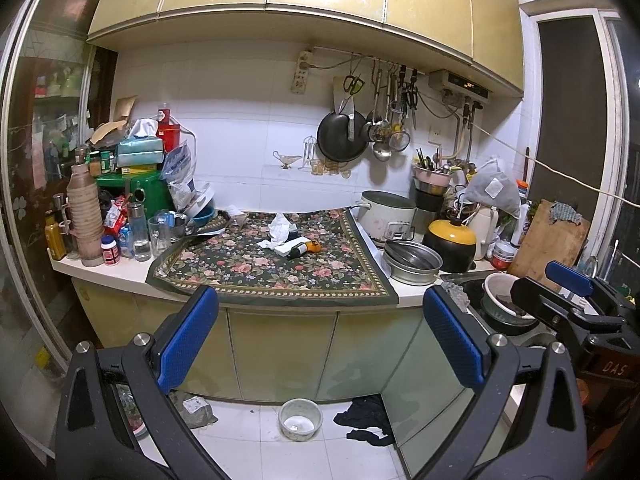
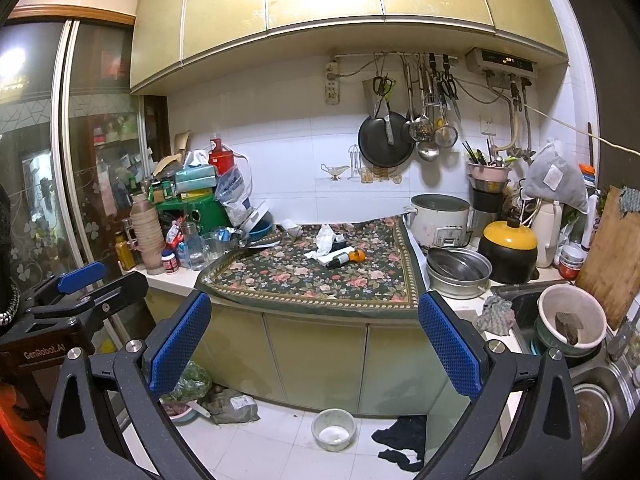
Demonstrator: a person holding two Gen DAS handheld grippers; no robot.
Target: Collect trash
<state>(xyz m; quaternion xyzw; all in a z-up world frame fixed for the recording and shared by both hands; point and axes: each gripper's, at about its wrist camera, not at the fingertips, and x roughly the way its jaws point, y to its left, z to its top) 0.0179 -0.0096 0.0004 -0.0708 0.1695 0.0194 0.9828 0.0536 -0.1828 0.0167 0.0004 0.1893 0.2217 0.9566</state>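
Trash sits mid-counter on the floral cloth (image 1: 276,276): crumpled white tissue (image 1: 279,229) and a flat paper scrap (image 1: 269,245), with a small dark bottle (image 1: 297,251) and an orange object (image 1: 313,246) just beside. Nothing collected yet. Left gripper (image 1: 320,332) and right gripper (image 2: 314,336) both spread wide, empty, held well back from the counter edge. Judgement: approach from above and pinch the tissue at its raised crest. Keep clear of the bottle, which looks likely to roll. Glass jars (image 1: 158,236) crowd the left edge.

A dark floral cloth (image 1: 276,276) holds white crumpled tissue (image 1: 280,229); blue-padded fingers (image 1: 188,336).
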